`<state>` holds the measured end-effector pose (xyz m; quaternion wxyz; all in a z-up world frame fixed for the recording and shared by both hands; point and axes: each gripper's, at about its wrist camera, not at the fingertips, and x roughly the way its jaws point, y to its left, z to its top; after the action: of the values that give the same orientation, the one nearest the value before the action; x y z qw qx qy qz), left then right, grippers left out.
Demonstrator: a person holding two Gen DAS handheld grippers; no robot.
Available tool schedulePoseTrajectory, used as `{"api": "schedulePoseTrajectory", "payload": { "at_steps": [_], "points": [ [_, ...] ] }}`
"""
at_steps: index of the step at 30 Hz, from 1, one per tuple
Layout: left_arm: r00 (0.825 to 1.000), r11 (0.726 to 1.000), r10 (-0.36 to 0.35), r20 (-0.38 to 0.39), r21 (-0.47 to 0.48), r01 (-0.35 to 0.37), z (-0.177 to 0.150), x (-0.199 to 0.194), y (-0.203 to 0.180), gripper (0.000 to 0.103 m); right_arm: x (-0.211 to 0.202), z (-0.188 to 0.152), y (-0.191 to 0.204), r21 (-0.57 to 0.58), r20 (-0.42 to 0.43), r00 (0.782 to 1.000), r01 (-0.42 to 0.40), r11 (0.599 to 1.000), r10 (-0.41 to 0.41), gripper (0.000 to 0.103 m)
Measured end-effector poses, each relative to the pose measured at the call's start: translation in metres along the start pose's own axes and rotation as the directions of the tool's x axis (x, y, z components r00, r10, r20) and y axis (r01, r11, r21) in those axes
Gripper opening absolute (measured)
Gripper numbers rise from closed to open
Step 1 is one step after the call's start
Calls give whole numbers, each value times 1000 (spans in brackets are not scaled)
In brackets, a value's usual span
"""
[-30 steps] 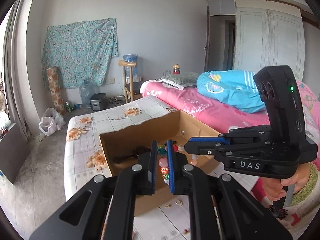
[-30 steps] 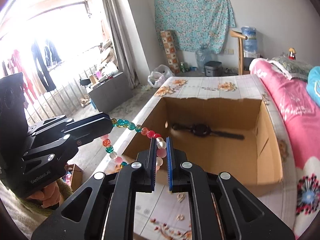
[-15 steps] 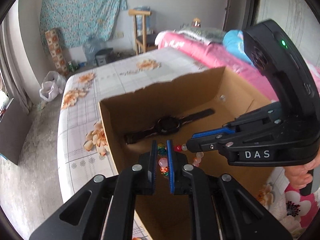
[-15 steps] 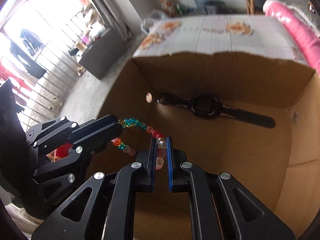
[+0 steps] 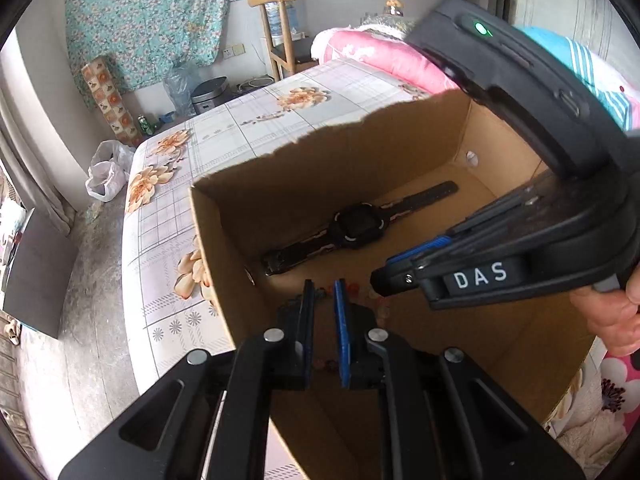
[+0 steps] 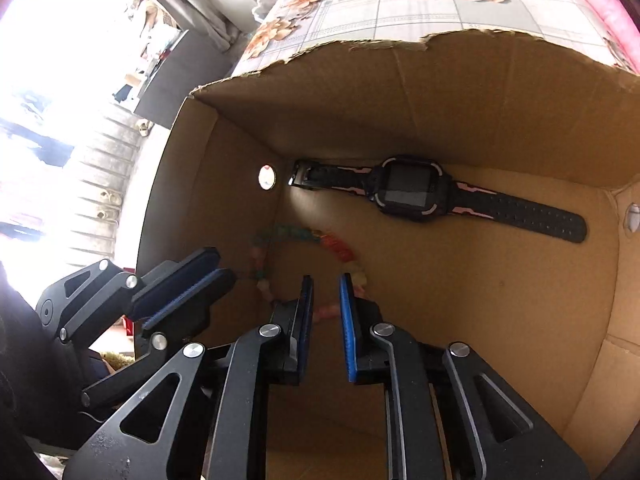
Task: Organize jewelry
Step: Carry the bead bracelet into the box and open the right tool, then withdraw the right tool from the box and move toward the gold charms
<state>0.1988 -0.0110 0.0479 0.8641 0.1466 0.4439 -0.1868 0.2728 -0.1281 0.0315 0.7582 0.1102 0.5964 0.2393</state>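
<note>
A colourful bead bracelet (image 6: 332, 244) hangs blurred, low inside the cardboard box (image 6: 400, 100). My left gripper (image 6: 224, 270) is shut, and the bracelet's left end sits at its tip. In the left wrist view a few dim beads (image 5: 354, 286) show beside that gripper (image 5: 322, 292). My right gripper (image 6: 326, 280) has its jaws opening. Pink beads lie in the gap, and the pads are not pressing on them. In the left wrist view it (image 5: 380, 284) reaches in from the right. A black watch (image 6: 412, 188) lies flat on the box floor by the far wall.
The box (image 5: 280, 184) stands on a table with a floral cloth (image 5: 240, 120), and its far rim is torn. A pink bed (image 5: 372, 52) lies to the right and a wooden chair (image 5: 276, 20) behind. A hand (image 5: 616, 316) holds the right gripper's handle.
Both grippers have sunk from above the box rim down into the box and tipped downward. The right jaws have spread a little, and the bracelet now sags blurred.
</note>
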Motion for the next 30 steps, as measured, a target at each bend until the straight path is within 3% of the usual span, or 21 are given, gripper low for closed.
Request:
{"api": "schedulePoseTrajectory", "payload": {
  "at_steps": [7,10,14,17,20,22,25,27,30],
  "points": [
    [990,995,-36,140,-83,48,-6,-46,15,10,-49,-20,10,-45,168,986,13,999,-5,31],
    [974,992,-60,219,-98,83,-15,-76,16,10,-85,-45,18,-75,276,961,34,997,-12,38],
    [945,982,-121,303,-103,158,-39,-115,9,23,-132,-91,21,-118,414,910,63,991,-9,52],
    [923,971,-171,345,-100,218,-59,-137,2,33,-154,-130,17,-123,475,880,57,991,9,60],
    [905,958,-220,365,-94,270,-84,-150,-12,37,-153,-163,8,-102,491,871,39,994,17,63],
    [909,953,-234,346,-104,285,-100,-148,-24,40,-144,-188,-2,-61,467,884,33,998,0,63],
    [930,952,-239,280,-120,281,-115,-131,-43,41,-117,-203,-19,21,406,913,33,999,-39,63],
    [950,955,-229,212,-138,261,-118,-109,-55,41,-105,-203,-34,91,358,932,30,995,-61,63],
    [967,966,-181,180,-150,209,-118,-89,-57,41,-96,-192,-53,158,336,939,22,987,-74,59]
  ]
}}
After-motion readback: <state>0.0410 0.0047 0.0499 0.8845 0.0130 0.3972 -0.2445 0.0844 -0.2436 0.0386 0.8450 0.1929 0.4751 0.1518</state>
